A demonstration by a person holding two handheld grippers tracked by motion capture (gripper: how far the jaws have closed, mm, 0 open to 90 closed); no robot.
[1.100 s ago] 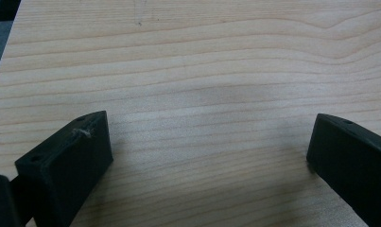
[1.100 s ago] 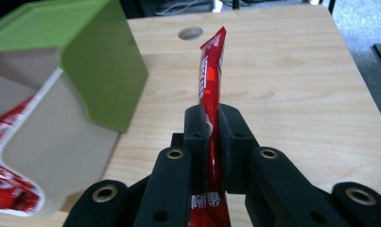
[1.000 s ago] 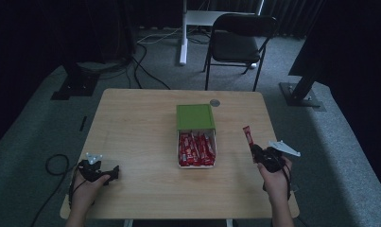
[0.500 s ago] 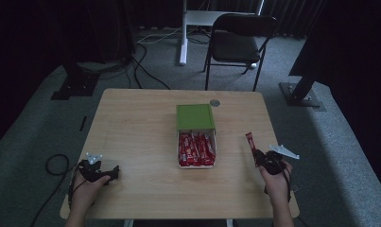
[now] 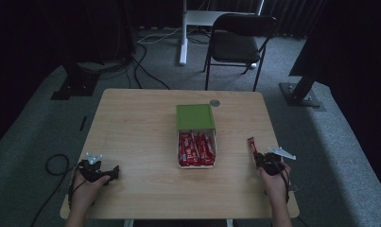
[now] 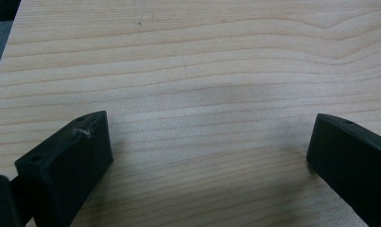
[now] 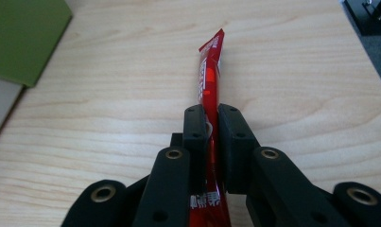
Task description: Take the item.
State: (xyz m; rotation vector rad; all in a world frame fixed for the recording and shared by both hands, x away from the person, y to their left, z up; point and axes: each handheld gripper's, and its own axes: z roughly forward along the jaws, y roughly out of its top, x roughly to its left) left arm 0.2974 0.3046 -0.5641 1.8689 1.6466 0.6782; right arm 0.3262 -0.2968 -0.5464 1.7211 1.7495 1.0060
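Red sachet (image 7: 210, 85) is clamped in our right tongs (image 7: 211, 124), low over the bench (image 5: 141, 132) beside the box (image 5: 196, 142) of sachets; left tongs (image 6: 207, 156) gape empty. Setting it down remains, we judge.

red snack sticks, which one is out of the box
The thin red foil stick clamped in the right tool, over bare table right of the box; the others lie packed inside it.
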